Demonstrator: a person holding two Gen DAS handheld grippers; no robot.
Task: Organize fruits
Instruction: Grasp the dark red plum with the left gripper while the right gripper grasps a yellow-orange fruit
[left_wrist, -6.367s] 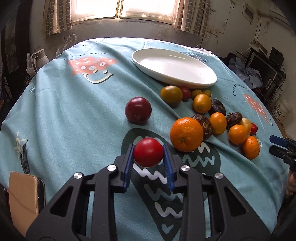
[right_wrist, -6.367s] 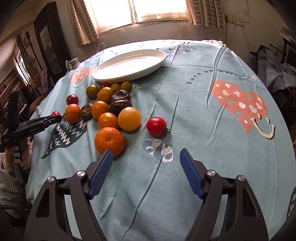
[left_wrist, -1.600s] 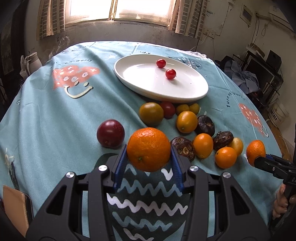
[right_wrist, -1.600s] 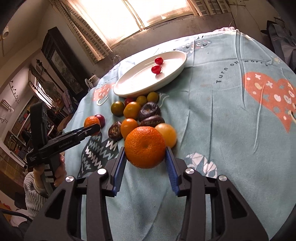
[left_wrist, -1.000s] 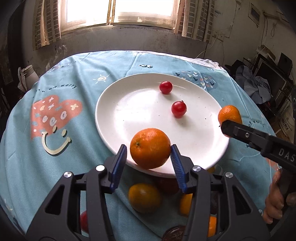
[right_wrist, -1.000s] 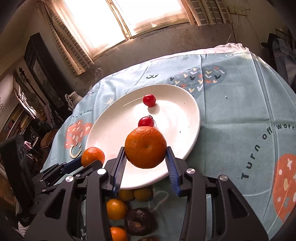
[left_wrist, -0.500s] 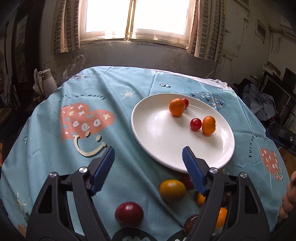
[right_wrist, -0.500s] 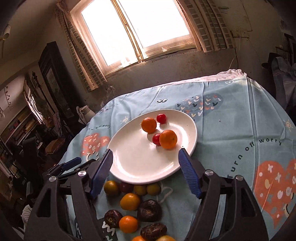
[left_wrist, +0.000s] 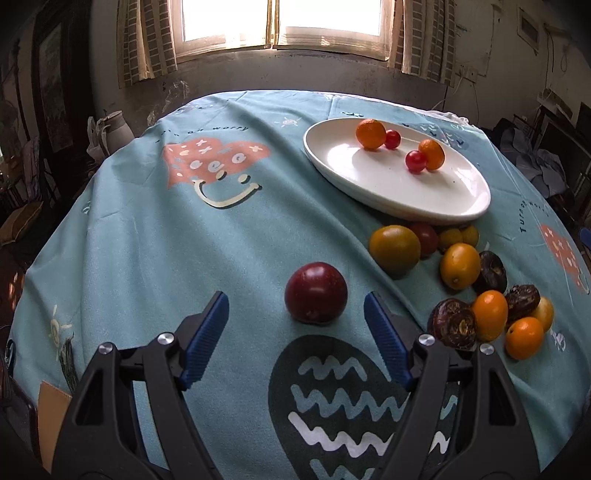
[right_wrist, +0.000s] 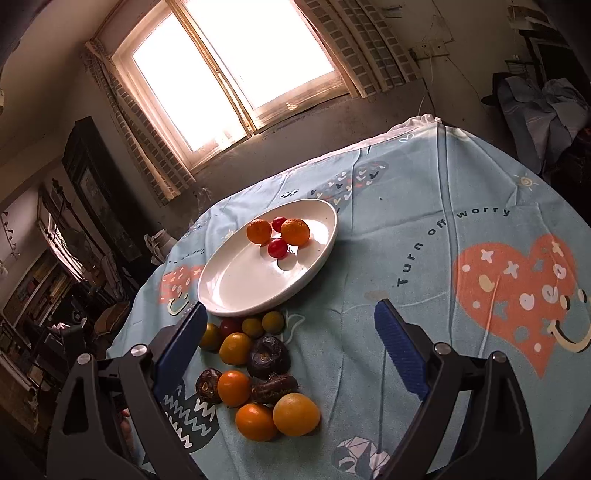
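On the white oval plate (left_wrist: 399, 192) sit two small oranges and two cherry tomatoes, bunched toward its far end. The rest of the fruit lies loose on the worktop's teal tablecloth (left_wrist: 155, 258), just this side of the plate.

The left gripper (left_wrist: 295, 332) hangs over the cloth with its blue fingers (left_wrist: 205, 338) standing well apart and nothing between them. Just ahead sits the dark red plum (left_wrist: 316, 292), alone, clear of the main cluster. The right gripper (right_wrist: 288, 343) is opening wider at this moment, also empty, and looks down on the pile: a yellow-orange fruit (right_wrist: 295, 413) and an orange one (right_wrist: 256, 421) nearest, touching each other, with dark wrinkled fruits (right_wrist: 267, 356) packed in behind.

The plum looks like the left side's next pick. To do it well, I'd carry the fingers forward so they straddle the plum at its widest part, low enough to catch it below the crown, then close gently — it's round and smooth, so it could squirt out or roll on the soft cloth.

For the right side, the crowding is the trouble. Taking a fruit from the outer edge of the pile, with one finger coming down on open cloth, would avoid nudging the neighbours — the yellow-orange one seems the easiest.
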